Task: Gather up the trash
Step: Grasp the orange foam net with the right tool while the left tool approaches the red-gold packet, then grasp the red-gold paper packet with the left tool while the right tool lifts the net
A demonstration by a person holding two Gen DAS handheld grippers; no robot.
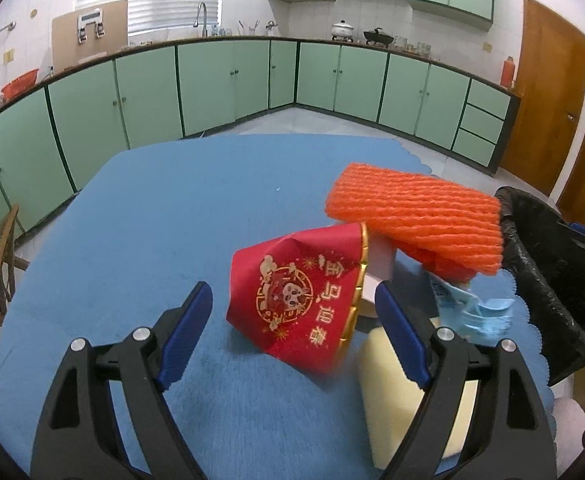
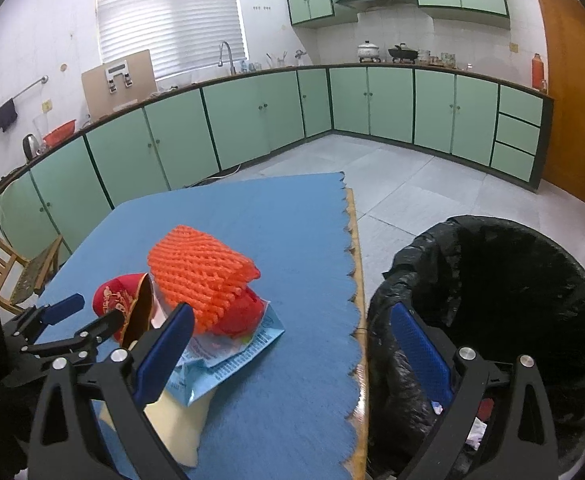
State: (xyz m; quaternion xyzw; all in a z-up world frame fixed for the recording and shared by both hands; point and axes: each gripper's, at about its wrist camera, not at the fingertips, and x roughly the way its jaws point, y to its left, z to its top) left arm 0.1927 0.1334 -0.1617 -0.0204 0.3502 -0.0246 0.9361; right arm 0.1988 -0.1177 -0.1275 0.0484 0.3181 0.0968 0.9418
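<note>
A pile of trash lies on the blue tablecloth (image 1: 152, 220). A crushed red paper cup (image 1: 296, 300) with gold print lies on its side between the jaws of my open left gripper (image 1: 292, 332), not clamped. An orange foam net (image 1: 412, 216) tops the pile, over a light blue wrapper (image 1: 472, 312) and a pale yellow sponge (image 1: 384, 380). In the right wrist view the cup (image 2: 116, 296), net (image 2: 200, 272), wrapper (image 2: 228, 352) and sponge (image 2: 176, 428) sit left of my open, empty right gripper (image 2: 292, 352), which hangs at the table's right edge beside the black-lined bin (image 2: 512, 300).
The bin (image 1: 544, 276) stands on the floor just off the table's right edge, with some scraps inside. The left gripper (image 2: 68, 320) shows at the left of the right wrist view. A wooden chair (image 2: 20, 268) stands to the left. Green cabinets line the far walls.
</note>
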